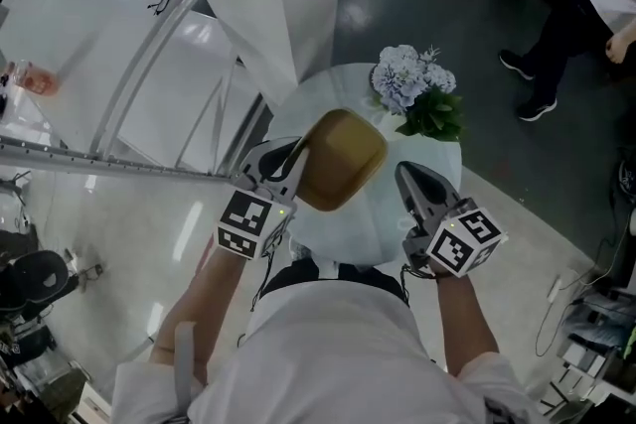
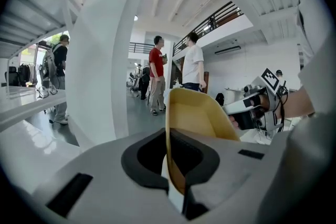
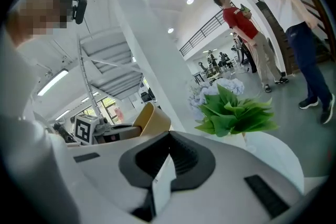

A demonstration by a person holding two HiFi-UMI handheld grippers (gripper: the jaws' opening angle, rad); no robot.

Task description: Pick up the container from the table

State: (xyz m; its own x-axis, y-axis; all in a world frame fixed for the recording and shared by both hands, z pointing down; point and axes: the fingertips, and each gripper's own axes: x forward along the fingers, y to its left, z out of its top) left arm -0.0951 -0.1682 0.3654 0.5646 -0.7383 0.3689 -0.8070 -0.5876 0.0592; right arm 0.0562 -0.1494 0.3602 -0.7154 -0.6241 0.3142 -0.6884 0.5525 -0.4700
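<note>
The left gripper (image 1: 286, 166) pinches the rim of the tan container (image 1: 340, 159), which tilts ahead of its jaws over the round table (image 1: 343, 233). The right gripper (image 1: 413, 182), beside the container, is closed and empty.

Container (image 1: 343, 159) in left gripper (image 1: 289, 164), over table (image 1: 348, 231); right gripper (image 1: 409, 178) to its right; flowers (image 1: 409, 82) on table behind.

No legible text, label, brand or number on anything here.
</note>
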